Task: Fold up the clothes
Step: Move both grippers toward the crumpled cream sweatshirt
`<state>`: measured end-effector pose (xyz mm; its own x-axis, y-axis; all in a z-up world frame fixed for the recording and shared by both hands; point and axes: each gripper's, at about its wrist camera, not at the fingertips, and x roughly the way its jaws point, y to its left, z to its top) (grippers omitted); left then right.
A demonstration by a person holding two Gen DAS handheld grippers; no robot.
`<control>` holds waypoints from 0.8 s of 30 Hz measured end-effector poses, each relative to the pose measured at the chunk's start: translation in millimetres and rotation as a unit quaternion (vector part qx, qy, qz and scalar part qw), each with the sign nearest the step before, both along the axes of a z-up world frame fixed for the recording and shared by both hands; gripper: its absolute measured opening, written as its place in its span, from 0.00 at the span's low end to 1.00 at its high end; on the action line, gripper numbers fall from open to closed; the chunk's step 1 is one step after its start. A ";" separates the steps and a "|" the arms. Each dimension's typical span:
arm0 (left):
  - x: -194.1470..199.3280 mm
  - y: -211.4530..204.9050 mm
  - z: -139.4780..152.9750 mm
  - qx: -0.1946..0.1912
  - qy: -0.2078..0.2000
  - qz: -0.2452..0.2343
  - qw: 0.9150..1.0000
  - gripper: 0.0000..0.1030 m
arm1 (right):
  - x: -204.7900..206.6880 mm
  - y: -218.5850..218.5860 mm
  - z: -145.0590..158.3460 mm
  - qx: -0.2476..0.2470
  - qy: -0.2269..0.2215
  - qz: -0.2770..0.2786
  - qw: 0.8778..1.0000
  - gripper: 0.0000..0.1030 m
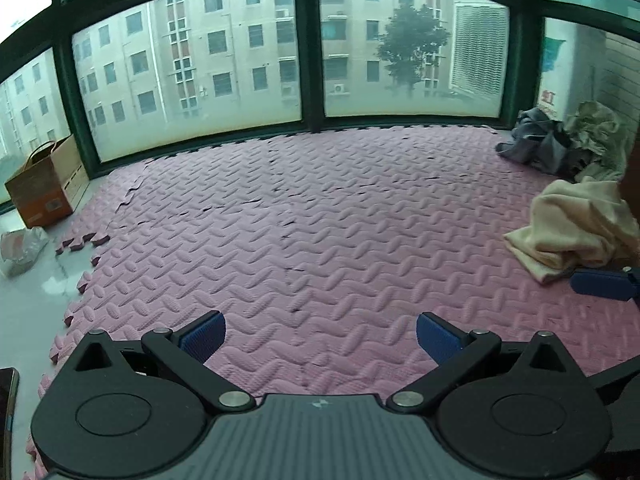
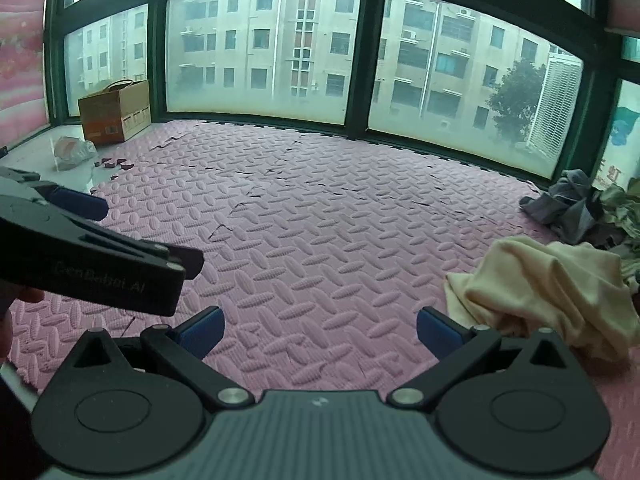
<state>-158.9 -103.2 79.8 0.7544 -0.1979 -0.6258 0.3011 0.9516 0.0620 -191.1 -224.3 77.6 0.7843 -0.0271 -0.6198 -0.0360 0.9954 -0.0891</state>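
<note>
A crumpled cream garment [image 2: 552, 292] lies on the pink foam mat [image 2: 320, 240] at the right; it also shows in the left wrist view [image 1: 576, 228]. My right gripper [image 2: 320, 334] is open and empty, just left of the garment. My left gripper [image 1: 320, 338] is open and empty above bare mat, well left of the garment. The left gripper's body shows at the left of the right wrist view [image 2: 92, 264]. One blue fingertip of the right gripper [image 1: 600, 284] shows beside the garment.
A heap of grey and pale clothes [image 1: 568, 144] lies in the far right corner, also in the right wrist view [image 2: 588, 208]. A cardboard box [image 2: 114, 112] and a plastic bag [image 2: 74, 150] stand at the far left by the windows. Loose mat pieces [image 2: 116, 164] lie nearby.
</note>
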 end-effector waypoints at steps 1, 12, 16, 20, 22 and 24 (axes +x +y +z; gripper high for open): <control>-3.4 -2.2 2.0 0.000 -0.003 -0.003 1.000 1.00 | -3.9 -1.1 0.8 0.000 -0.001 -0.002 1.000 1.00; -35.2 -24.4 20.4 0.002 -0.017 -0.038 0.999 1.00 | -39.7 -16.4 12.3 0.008 -0.011 -0.033 0.999 1.00; -46.7 -29.6 22.8 0.002 -0.019 -0.049 0.999 1.00 | -51.8 -21.0 16.7 0.009 -0.015 -0.044 0.999 1.00; -58.0 -34.6 25.9 0.001 -0.021 -0.058 0.998 1.00 | -64.8 -23.0 19.6 0.011 -0.016 -0.055 0.998 1.00; -63.4 -36.9 28.6 -0.001 -0.024 -0.063 0.998 1.00 | -70.7 -24.5 19.8 0.012 -0.015 -0.059 0.998 1.00; -68.4 -39.1 31.7 -0.003 -0.030 -0.065 0.997 1.00 | -76.3 -25.7 20.7 0.013 -0.016 -0.063 0.998 1.00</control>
